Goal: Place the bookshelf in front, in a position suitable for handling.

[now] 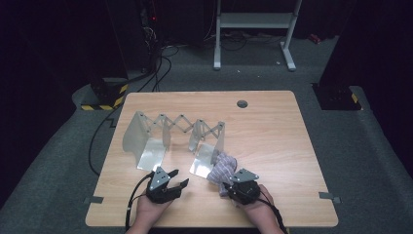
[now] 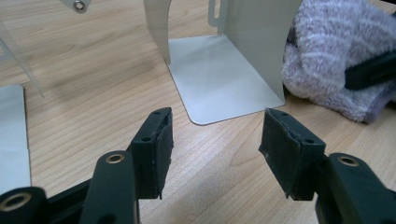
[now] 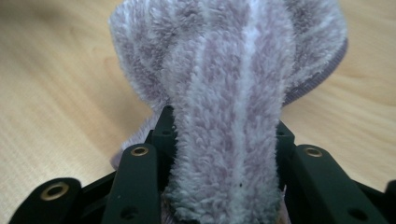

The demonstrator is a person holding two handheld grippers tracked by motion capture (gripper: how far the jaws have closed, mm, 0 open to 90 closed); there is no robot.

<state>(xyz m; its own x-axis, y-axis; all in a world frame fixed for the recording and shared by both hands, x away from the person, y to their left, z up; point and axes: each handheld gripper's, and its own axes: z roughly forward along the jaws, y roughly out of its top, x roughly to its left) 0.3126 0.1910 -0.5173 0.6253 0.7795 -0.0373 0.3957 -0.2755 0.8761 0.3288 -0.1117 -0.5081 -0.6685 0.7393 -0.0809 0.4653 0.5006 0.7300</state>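
1. While the right gripper (image 1: 227, 184) sits low at the table's near edge, its jaws are clamped on a fluffy lilac-and-white striped cloth (image 3: 229, 88); in the right gripper view a thick fold of pile fills the gap btwn both jaws, pressed on either side.
2. Left gripper (image 2: 215, 149): jaws stand wide apart, nothing btwn them, just bare wood below. Pads (image 2: 161, 149) look worn at the edges.
3. Cloth lies bunched on the table (image 1: 272, 131), just right of the nearer metal plate. In the left gripper view it bulges at upper right, touching or nearly touching the plate's upright wall; can't tell which. A black jaw of the other gripper cuts across its right side.
4. Folding metal rack (image 1: 173, 131): two L-shaped grey plates joined by a zigzag scissor link along the back. Each plate has a flat foot on the table and an upright wall. Left gripper points toward the right plate's foot (image 2: 219, 77), a short way off, not touching.
5. Hands: left hand (image 1: 148, 209) and right hand (image 1: 255, 209) come in from the bottom edge, each wrapped round its gripper body; a black cable trails from each.
6. Further out: round grey grommet (image 1: 242, 104) near the table's far edge, well apart from the rack. Beyond the table, grey carpet, a white frame stand (image 1: 253, 29), dark surroundings.
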